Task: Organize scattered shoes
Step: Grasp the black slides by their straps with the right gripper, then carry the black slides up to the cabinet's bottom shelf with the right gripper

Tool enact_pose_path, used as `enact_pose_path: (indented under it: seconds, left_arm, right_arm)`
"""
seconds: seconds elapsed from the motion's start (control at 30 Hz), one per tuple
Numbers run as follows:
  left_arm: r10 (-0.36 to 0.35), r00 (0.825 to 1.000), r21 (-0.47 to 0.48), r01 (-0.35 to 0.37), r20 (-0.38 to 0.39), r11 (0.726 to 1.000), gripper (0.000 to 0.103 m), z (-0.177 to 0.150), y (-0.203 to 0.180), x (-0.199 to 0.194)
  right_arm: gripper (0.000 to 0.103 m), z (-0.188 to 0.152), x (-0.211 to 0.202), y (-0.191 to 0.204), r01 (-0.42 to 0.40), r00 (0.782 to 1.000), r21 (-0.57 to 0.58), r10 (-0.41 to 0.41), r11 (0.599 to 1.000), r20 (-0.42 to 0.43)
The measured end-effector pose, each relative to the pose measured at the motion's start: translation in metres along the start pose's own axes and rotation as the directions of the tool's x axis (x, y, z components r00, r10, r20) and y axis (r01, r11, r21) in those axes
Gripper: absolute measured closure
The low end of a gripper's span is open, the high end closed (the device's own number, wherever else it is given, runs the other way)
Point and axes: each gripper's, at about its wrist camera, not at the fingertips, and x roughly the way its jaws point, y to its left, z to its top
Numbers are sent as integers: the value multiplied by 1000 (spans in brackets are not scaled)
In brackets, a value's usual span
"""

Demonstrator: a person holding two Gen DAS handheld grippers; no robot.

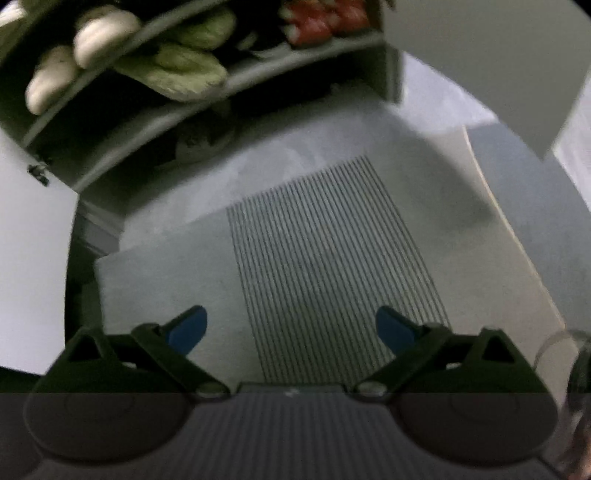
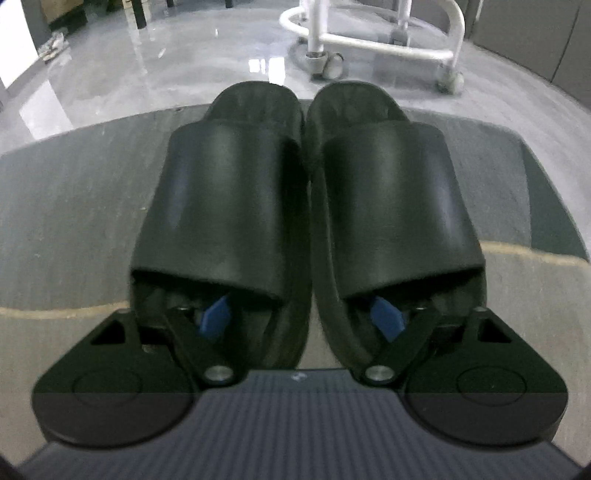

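In the right wrist view two black slide sandals stand side by side on a grey mat, the left one (image 2: 229,199) and the right one (image 2: 399,206). My right gripper (image 2: 301,317) has one blue-tipped finger (image 2: 216,317) inside each sandal and is closed on their adjoining inner walls. In the left wrist view my left gripper (image 1: 291,328) is open and empty above a grey striped mat (image 1: 325,266). A shoe rack (image 1: 207,99) at the upper left holds white shoes (image 1: 77,55), green shoes (image 1: 181,66) and red shoes (image 1: 321,22).
A white wheeled frame (image 2: 376,40) stands on the glossy grey floor (image 2: 166,74) beyond the mat's far edge. A pale cabinet door (image 1: 491,66) hangs at the upper right of the left wrist view. A dark shoe (image 1: 207,136) sits on the rack's lowest shelf.
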Motion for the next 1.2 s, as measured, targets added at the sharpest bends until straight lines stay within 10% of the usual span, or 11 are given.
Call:
enact_pose_path:
  seconds: [0.1,0.33,0.53,0.9,1.2]
  left_arm:
    - [-19,1000,19,20,-9,1000,4,-5,-6,-1]
    - [2,1000,-35,-2,7,999,4,1,-4,1]
    - [0,1000,-47,0,5,999,4,1,-9,1]
    - [28,999,-69,-30,-18,997,4,5,1,14]
    - [53,999,-150,-54,-8,987,4,19,37,18]
  right_arm:
    - [9,7,8,1,1,1000,2,-1,1000,11]
    - [60,39,-21,21,42,999,-52,-41,998,18]
    - [61,104,-73,34,103,984,-186,-73,977,162]
    - [66,183,-30,74,-15,999,-327,0,945,-47]
    - [72,160,-138,105,-294,956,-566,239,770,-171]
